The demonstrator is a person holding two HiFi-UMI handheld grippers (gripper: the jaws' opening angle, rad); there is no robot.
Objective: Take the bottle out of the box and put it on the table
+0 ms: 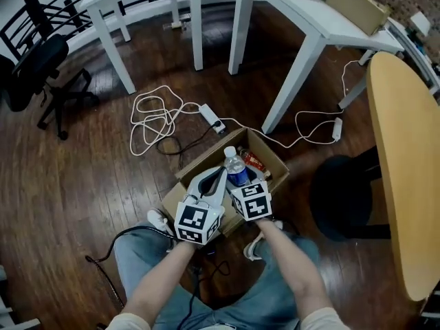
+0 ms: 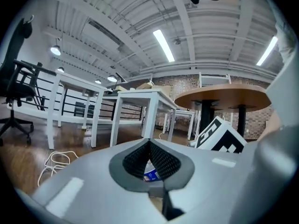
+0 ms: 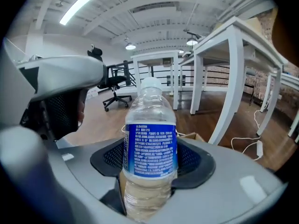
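Item one, the bottle (image 1: 234, 163): a clear plastic one with a blue label and white cap, part full. It stands upright in my right gripper (image 1: 238, 179), whose jaws are clenched on its lower body just under the label, one dark ribbed pad (image 3: 191, 157) on each side. From the head view it sits over the open mouth of the cardboard box (image 1: 208, 155); I cannot tell whether its base is clear of the rim. It is on no table.

Item two, my left gripper (image 1: 221, 172): jaws drawn together with the tips meeting, nothing grasped. It lies just beside the bottle, on its left, pointing the same way over the box. In its own view a scrap of blue label shows through the gap behind the closed tips.

Item three, the box: flaps open, resting on the wooden floor (image 1: 82, 184) in front of my knees, with a red packet (image 1: 253, 160) inside.

Item four, surroundings: a white cable and power strip (image 1: 212, 117) beyond the box, white tables (image 1: 302, 12) farther off, a round wooden table (image 1: 402, 163) to the right, a black office chair (image 1: 34, 67) far left
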